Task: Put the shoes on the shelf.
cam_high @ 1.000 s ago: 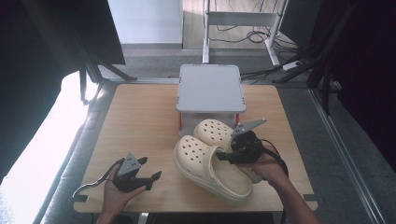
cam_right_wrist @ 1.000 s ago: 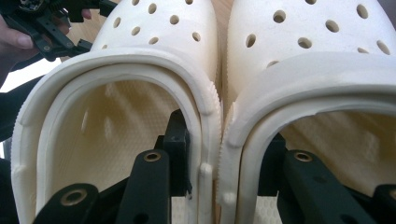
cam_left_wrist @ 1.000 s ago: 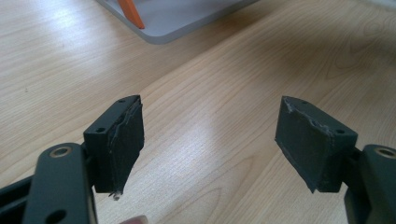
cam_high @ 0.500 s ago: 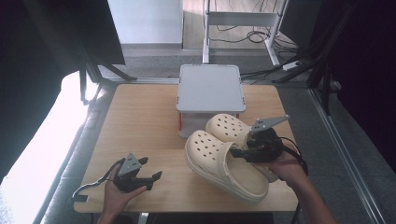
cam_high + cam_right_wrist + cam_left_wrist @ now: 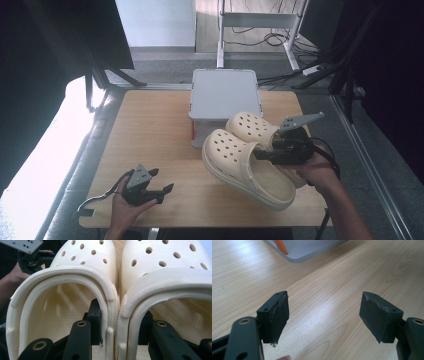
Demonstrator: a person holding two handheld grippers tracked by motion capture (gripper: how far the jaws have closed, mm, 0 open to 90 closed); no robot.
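We are dragging the pair of cream perforated foam clogs [image 5: 245, 160] nearer, right gripper [image 5: 267, 154] pinching their inner walls together; left gripper [image 5: 162, 186] is idling wide.

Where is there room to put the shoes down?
The wood left of the box is bare, back to the left gripper. The table's right side is crowded: both clogs hang pinched together in the right gripper.

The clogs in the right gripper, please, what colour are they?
Cream clogs, dotted with round holes; clearest in the right gripper view.
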